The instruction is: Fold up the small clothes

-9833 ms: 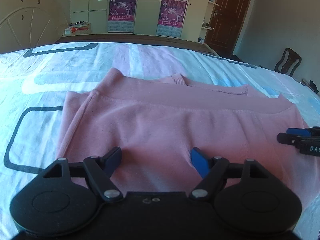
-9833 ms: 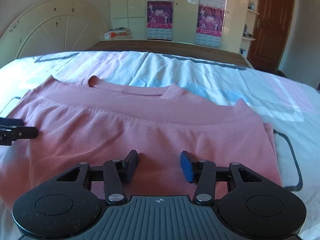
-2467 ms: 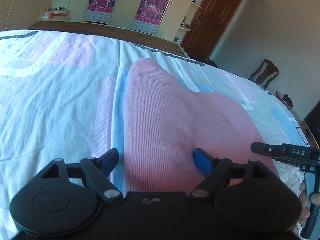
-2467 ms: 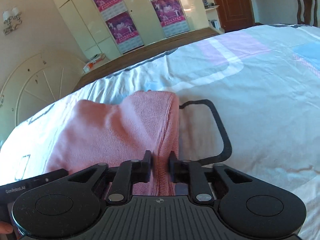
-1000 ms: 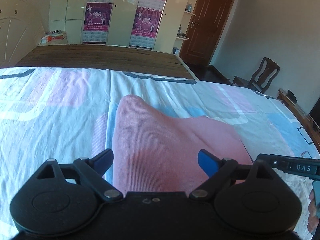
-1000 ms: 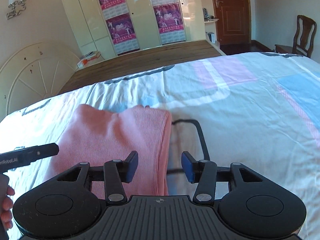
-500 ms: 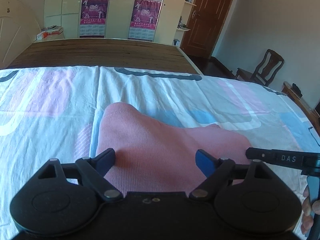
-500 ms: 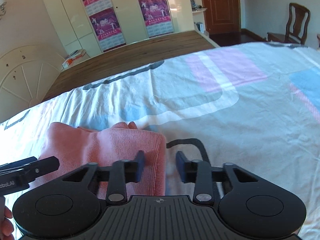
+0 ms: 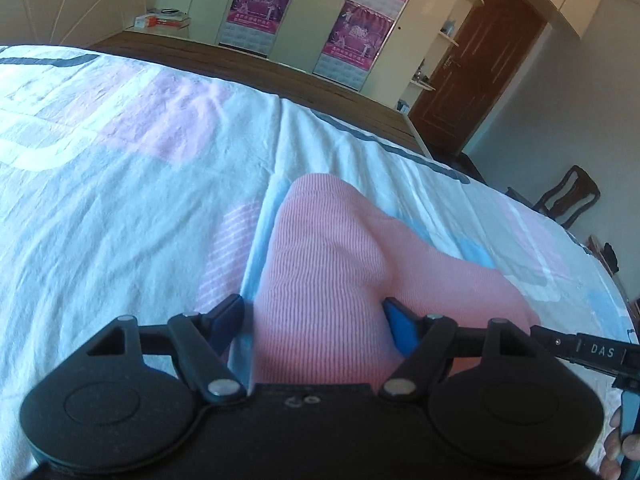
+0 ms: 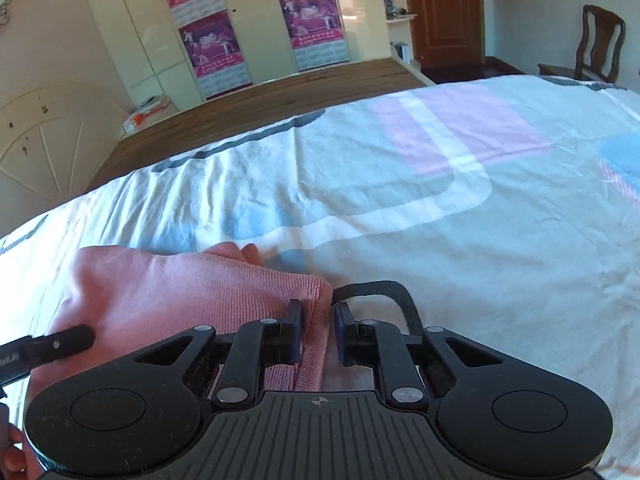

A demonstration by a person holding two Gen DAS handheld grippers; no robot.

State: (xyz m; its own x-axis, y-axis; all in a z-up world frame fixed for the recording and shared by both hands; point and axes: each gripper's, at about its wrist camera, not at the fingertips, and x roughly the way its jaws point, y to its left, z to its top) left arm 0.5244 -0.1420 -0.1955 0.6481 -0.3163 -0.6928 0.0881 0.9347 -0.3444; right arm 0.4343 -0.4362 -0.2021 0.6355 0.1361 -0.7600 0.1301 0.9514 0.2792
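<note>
A folded pink knit garment (image 9: 320,264) lies on the patterned bedsheet (image 9: 120,200). My left gripper (image 9: 316,320) is open, its fingers straddling the garment's near left part. In the right wrist view the garment (image 10: 180,292) lies at lower left. My right gripper (image 10: 316,332) has its jaws close together around the garment's right folded edge, with a narrow gap still showing. The right gripper's tip shows at the right edge of the left wrist view (image 9: 580,350), and the left gripper's tip at the left edge of the right wrist view (image 10: 52,346).
The bed's wooden footboard (image 9: 248,64) runs across the far side. Wardrobes with purple posters (image 10: 256,20) stand behind it. A brown door (image 9: 472,76) and a wooden chair (image 9: 572,196) are at the right. A black line on the sheet (image 10: 396,296) curves by the right gripper.
The right gripper's jaws have narrowed from open onto the garment's right edge. The left gripper has dropped lower over the garment and stays open.
</note>
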